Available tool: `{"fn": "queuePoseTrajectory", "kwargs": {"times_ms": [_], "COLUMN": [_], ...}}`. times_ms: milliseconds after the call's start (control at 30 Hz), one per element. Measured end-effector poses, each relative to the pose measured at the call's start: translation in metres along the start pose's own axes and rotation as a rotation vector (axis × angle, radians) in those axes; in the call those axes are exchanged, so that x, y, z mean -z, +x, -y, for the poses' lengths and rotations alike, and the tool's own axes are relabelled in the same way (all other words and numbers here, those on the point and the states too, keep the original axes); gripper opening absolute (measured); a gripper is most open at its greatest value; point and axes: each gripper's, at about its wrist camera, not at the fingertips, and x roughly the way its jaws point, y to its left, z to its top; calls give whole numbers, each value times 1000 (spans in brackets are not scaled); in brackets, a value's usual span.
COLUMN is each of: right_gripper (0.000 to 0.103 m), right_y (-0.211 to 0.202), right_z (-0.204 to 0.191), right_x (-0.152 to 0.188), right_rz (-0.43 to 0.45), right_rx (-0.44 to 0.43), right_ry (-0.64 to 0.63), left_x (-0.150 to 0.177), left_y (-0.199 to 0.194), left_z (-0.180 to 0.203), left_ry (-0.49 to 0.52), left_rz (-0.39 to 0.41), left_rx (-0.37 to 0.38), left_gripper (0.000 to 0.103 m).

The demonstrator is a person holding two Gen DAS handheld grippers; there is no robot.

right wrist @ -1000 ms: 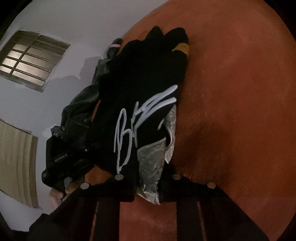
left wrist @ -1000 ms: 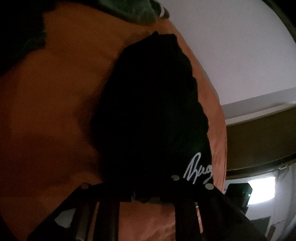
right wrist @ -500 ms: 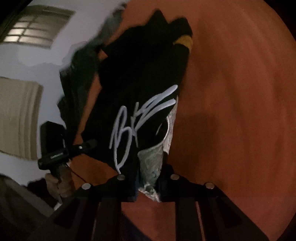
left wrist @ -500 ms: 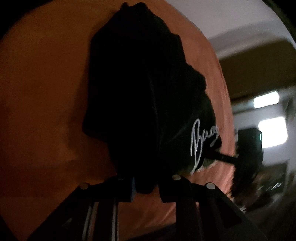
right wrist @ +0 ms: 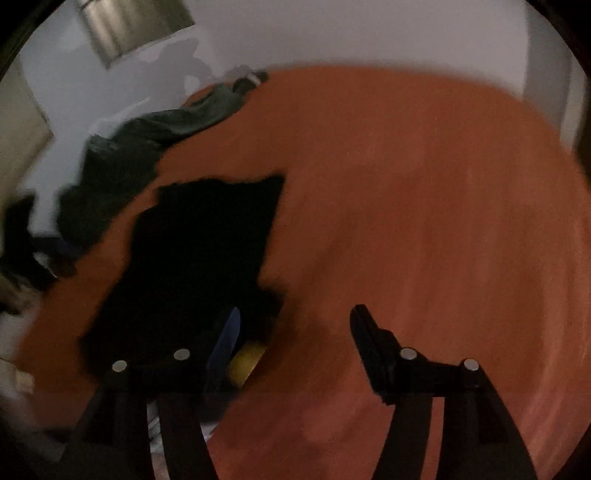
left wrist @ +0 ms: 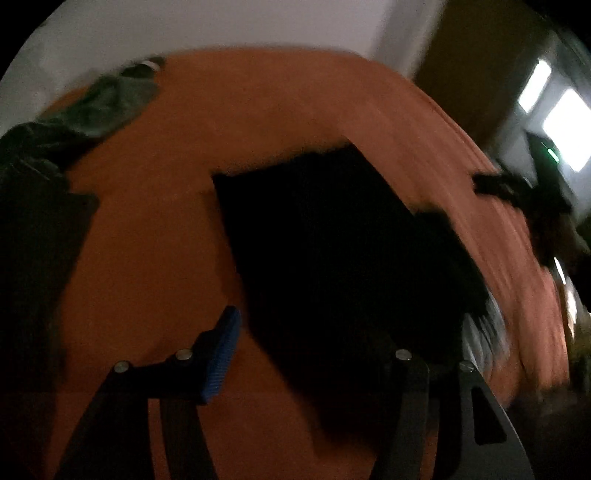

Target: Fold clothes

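Dim room, white wall [right wrist: 369, 33] behind; green clothes pile [right wrist: 147, 140] sits far left on the orange bed [right wrist: 424, 192]. Black garment [right wrist: 199, 251] lies flat mid-bed. Left claw [left wrist: 314, 347] and right claw [right wrist: 295, 325] both spread wide, holding nothing.

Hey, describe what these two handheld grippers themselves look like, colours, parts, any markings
Both are matte black, two-fingered, angular frames. The left gripper has a ribbed blue pad on one finger and round silver fasteners on top. The right gripper matches: a blue pad and silver fasteners. No cables or sleeves show.
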Motion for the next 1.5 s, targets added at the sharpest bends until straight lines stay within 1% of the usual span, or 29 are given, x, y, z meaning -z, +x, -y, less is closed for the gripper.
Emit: {"fn": "queuePoseTrajectory", "kwargs": {"times_ms": [33, 133, 267, 300, 333, 367, 400, 433, 500, 567, 600, 667, 700, 733, 833, 867, 900, 933, 967, 1000, 1100, 1167, 1200, 1233, 1300, 1367, 1400, 1433, 1500], "right_gripper": [62, 62, 61, 55, 41, 34, 17, 2, 2, 2, 2, 4, 5, 5, 5, 6, 12, 24, 29, 34, 33, 19, 5, 2, 2, 2, 2, 2, 2], "right_y": [13, 53, 115, 129, 138, 148, 156, 160, 160, 150, 146, 145, 144, 144, 143, 142, 141, 144, 149, 154, 166, 169, 169, 169, 164, 159, 161, 164, 165], "right_z": [-2, -11, -29, -35, -37, -38, -37, -34, -26, -11, -5, 2, 6, 10, 12, 10, 7, 2, -5, -10, -19, -15, -12, -8, 1, 11, 9, 5, 0], "right_x": [-11, -39, -81, -90, -96, -101, -106, -109, -112, -112, -110, -105, -103, -102, -105, -107, -110, -113, -117, -121, -132, -139, -144, -148, -154, -158, -160, -162, -160], "right_rz": [21, 37, -65, -83, -96, -112, -131, -136, -123, -81, -60, -29, -24, -30, -39, -39, -39, -58, -81, -93, -107, -93, -85, -76, -44, -38, -44, -49, -66], "right_rx": [10, -36, -10, 5, 19, 35, 52, 67, 92, 101, 136, 268, 284, 250, 136, 94, 52, 30, 36, 51, 128, 178, 206, 234, 269, 244, 222, 204, 164], "right_ry": [-12, 27, -24, -38, -44, -43, -36, -26, 3, 65, 77, 56, 60, 79, 111, 113, 115, 100, 78, 66, 49, 61, 64, 66, 101, 152, 163, 164, 152], "left_x": [-8, -25, -45, -49, -52, -57, -62, -64, -66, -68, -68, -70, -71, -71, -72, -74, -78, -82, -87, -92, -107, -114, -116, -118, -117, -115, -113, -110, -102], "left_y": [13, 47, 88, 95, 98, 101, 100, 102, 106, 102, 100, 97, 97, 99, 95, 96, 99, 101, 105, 109, 121, 118, 115, 109, 99, 93, 94, 92, 90], "left_z": [-3, -7, -12, -16, -19, -20, -21, -24, -30, -35, -37, -38, -37, -37, -39, -40, -40, -40, -37, -35, -28, -36, -40, -43, -42, -43, -43, -44, -42], "left_ry": [-33, -88, -136, -162, -177, -191, -205, -239, -305, -348, -369, -364, -350, -348, -355, -353, -349, -340, -320, -300, -247, -291, -320, -343, -351, -355, -361, -368, -379], "left_rz": [18, 42, 25, 24, 25, 30, 34, 42, 58, 76, 85, 97, 99, 93, 104, 110, 116, 120, 113, 106, 88, 98, 110, 138, 175, 165, 142, 130, 115], "left_rx": [18, 50, 48, 65, 75, 75, 64, 52, 35, 62, 75, 56, 33, 20, 43, 46, 42, 39, 39, 40, 38, 41, 48, 47, -32, -85, -81, -83, -64], "left_gripper": [61, 61, 61, 61, 55, 48, 17, 5, 5, 6, 6, 12, 23, 34, 46, 46, 45, 31, 12, 3, 3, 3, 3, 4, 4, 17, 32, 38, 39]}}
